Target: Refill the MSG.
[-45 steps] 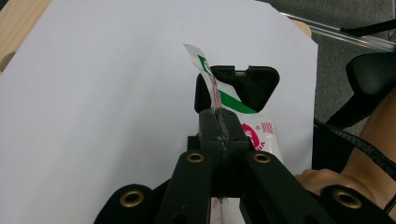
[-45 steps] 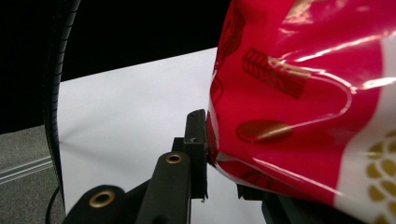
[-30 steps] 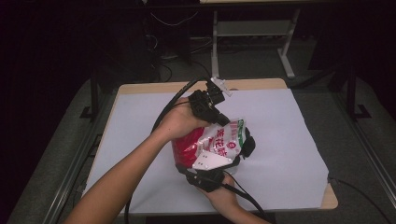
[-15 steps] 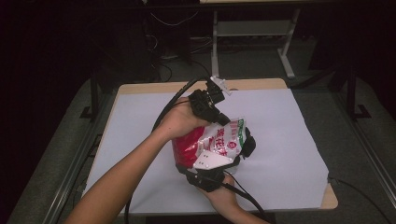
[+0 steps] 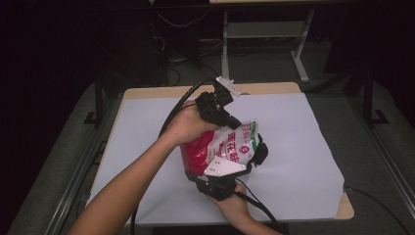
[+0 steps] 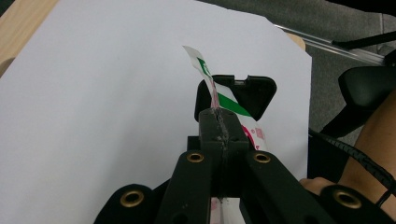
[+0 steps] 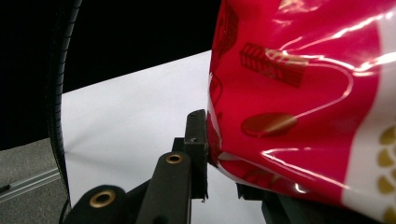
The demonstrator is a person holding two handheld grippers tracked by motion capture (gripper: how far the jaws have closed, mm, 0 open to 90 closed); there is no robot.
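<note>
A: Glossy red-and-white snack bag (image 5: 220, 147) sits mid-frame above the white sheet (image 5: 303, 161). Held?

B: Right gripper (image 5: 222, 178) clamps its body; left gripper (image 5: 230, 120) pinches its top seal shut. Opposing pulls could burst it, spilling contents.

Both grippers (image 5: 234, 122) (image 5: 244, 164) hold the red bag (image 5: 218, 147).

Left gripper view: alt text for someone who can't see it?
The left gripper, black jaws shut, pinches the sealed edge of a glossy red, white and green plastic snack bag above a white sheet-covered table; another black jaw sits behind the bag.
</note>
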